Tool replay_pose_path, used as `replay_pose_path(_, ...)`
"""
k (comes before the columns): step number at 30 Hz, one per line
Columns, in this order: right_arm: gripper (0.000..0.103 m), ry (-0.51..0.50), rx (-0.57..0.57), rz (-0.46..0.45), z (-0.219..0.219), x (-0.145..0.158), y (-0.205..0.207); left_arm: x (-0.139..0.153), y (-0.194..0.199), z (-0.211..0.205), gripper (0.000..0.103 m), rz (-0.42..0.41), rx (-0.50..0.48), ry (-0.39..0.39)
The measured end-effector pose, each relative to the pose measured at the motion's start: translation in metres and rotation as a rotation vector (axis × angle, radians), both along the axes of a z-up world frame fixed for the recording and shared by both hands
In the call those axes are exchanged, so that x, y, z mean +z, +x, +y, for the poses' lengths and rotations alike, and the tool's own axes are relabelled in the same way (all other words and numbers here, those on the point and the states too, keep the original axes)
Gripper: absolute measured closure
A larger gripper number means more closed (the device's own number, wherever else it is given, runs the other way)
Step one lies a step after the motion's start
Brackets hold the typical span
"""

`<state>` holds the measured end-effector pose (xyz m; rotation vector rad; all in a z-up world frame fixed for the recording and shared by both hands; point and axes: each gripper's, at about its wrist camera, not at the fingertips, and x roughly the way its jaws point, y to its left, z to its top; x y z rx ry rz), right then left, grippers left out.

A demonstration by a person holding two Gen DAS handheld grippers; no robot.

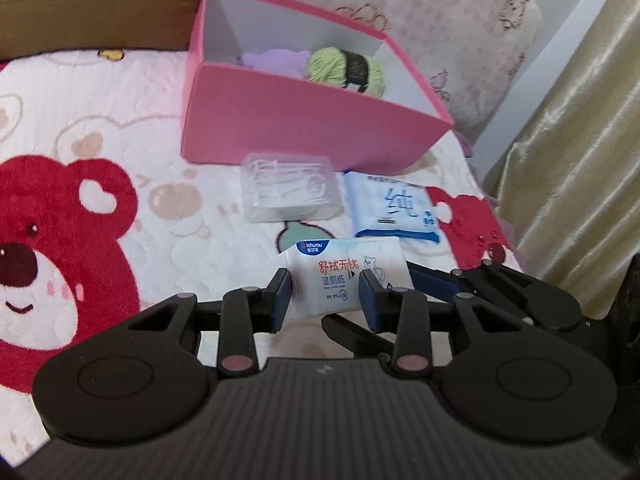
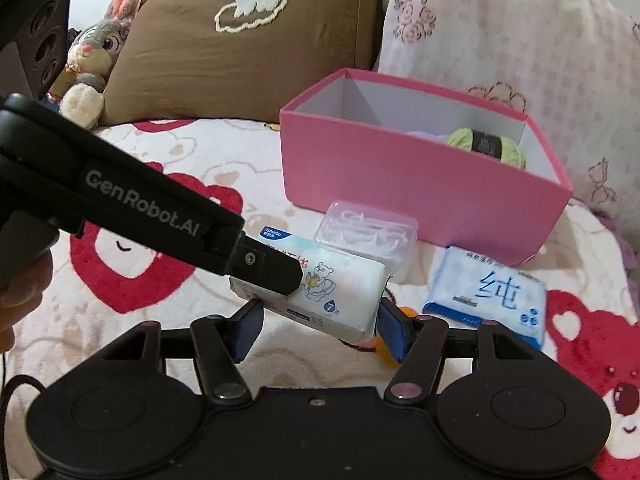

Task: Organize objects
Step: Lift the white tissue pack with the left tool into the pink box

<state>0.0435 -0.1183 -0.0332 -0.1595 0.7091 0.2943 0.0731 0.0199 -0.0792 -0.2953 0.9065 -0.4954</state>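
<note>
Both sets of jaws are spread. The left gripper [image 1: 326, 294] pinches the wet-wipe pack [image 1: 346, 276] between its blue pads, one on each side, though whether they bear firmly is hard to tell. The right gripper [image 2: 318, 330] brackets the same pack [image 2: 316, 292] without clearly touching it. The pack's long axis runs from upper left down to lower right in the right wrist view. Left to right on the bear-print blanket [image 1: 80, 152]: a clear plastic case [image 1: 290, 188], then a blue tissue pack [image 1: 394, 210], both just before the pink box [image 1: 304, 120], which holds green yarn [image 1: 346, 68].
</note>
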Motion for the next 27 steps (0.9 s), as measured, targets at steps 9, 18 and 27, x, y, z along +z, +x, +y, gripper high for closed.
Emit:
replay_pose_path(9,0.036,0.005,0.000,-0.017,-0.016,0.028,-0.009,0.019,-0.008,-0.006,0.068,-0.006,-0.002,-0.100)
replay_pose_path(18,0.038,-0.020,0.009,-0.079,-0.032,0.052,-0.016,0.052,-0.009,-0.028,0.068,-0.051,-0.040,-0.065)
replay_pose_path(27,0.040,-0.108,0.009,-0.160,-0.047,0.081,-0.009,0.086,0.002,-0.053,0.067,-0.112,-0.059,-0.038)
